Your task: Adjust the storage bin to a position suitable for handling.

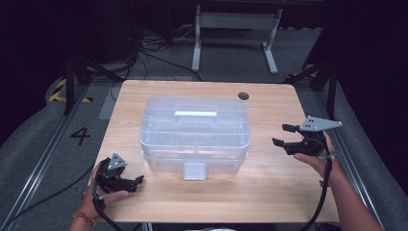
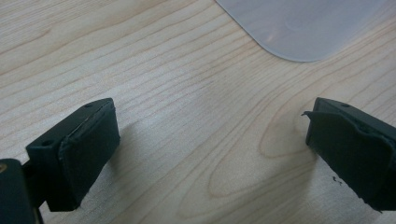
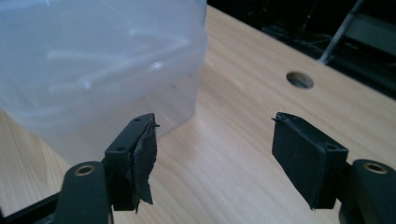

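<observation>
Wooden table [image 1: 269, 192] — round hole [image 1: 244, 96]

one clear box [image 1: 195, 130], two grippers [image 1: 136, 182] [image 1: 284, 135].

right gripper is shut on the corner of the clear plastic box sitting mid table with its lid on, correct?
Not quite: the right gripper is open and holds nothing, as the right gripper view shows. The corner of the clear plastic box lies beyond its jaws. The box does sit mid table with its lid on.
</observation>
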The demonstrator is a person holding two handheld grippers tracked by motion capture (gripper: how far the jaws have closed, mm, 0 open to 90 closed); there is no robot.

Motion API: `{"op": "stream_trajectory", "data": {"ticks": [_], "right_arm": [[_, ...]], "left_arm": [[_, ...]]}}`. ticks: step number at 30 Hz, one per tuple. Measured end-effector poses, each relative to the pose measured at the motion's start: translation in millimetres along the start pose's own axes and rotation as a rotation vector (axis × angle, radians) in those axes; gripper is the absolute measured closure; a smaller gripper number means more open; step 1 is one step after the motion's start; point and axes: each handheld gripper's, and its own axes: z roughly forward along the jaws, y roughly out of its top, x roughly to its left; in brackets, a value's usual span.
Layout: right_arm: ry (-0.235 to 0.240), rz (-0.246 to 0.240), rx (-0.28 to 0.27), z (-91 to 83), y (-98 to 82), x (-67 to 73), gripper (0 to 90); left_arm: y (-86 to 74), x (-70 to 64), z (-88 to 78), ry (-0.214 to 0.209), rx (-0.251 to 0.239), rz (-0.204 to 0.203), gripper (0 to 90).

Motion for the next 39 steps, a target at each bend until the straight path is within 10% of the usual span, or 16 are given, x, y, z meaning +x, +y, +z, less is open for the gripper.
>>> {"op": "stream_trajectory", "data": {"ticks": [20,39], "right_arm": [[0.055,-0.079,-0.071,34.6,83.4,10.5,37.9],[0.186,-0.175,-0.042,80.2,123.6,58.2,41.3]], "left_arm": [[0.3,1.3,0.0,-0.002,-0.008,0.004,5.4],[-1.5,-0.4,-2.0,0.006,-0.012,-0.004,7.5]]}}
